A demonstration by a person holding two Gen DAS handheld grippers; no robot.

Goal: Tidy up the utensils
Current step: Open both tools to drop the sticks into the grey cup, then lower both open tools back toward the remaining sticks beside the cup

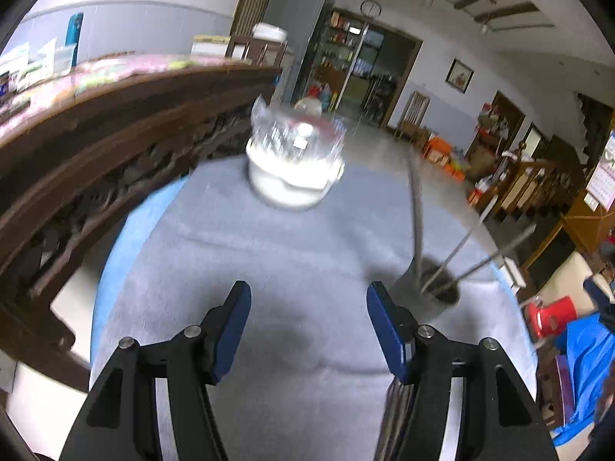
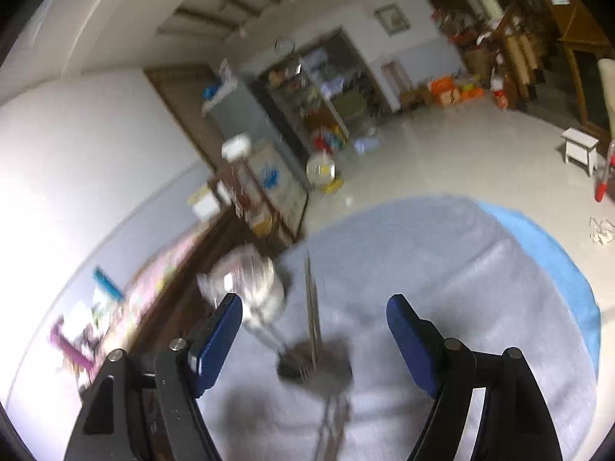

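Both the left gripper (image 1: 308,301) and right gripper (image 2: 314,313) stand apart and empty above the desk (image 1: 238,253), where the utensil holder (image 1: 438,292) carrying leaning utensils (image 1: 417,223) could tip if clipped.

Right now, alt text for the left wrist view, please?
The open, empty left gripper hovers over a grey cloth on a round table. A dark utensil holder with several metal utensils stands to its right, and a blurred white pot sits farther back.
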